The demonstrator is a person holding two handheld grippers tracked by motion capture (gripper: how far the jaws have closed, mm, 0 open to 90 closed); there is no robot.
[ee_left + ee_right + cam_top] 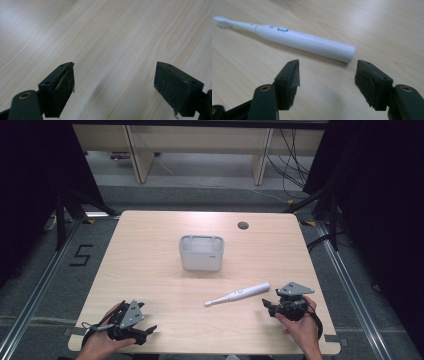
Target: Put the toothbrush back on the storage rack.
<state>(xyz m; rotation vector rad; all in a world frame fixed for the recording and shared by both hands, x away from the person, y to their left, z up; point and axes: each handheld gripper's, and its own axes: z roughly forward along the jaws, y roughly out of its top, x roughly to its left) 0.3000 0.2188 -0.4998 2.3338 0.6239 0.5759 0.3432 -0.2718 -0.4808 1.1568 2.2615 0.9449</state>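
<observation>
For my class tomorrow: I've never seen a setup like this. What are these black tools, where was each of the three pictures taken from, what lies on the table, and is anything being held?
There is no robot arm here. A person holds a hand tool in each hand: the left tongs and the right tongs. The high view looks down on the wooden table from above the person's side. The other two pictures come from small cameras riding on each tool, looking out along its two black jaws.

On the table lie a white electric toothbrush and, farther back, a grey container.

Nothing is held. Both tongs are open with nothing between the jaws. In the right gripper view the toothbrush lies just ahead of the right tongs, untouched. The left tongs face bare wood.
</observation>
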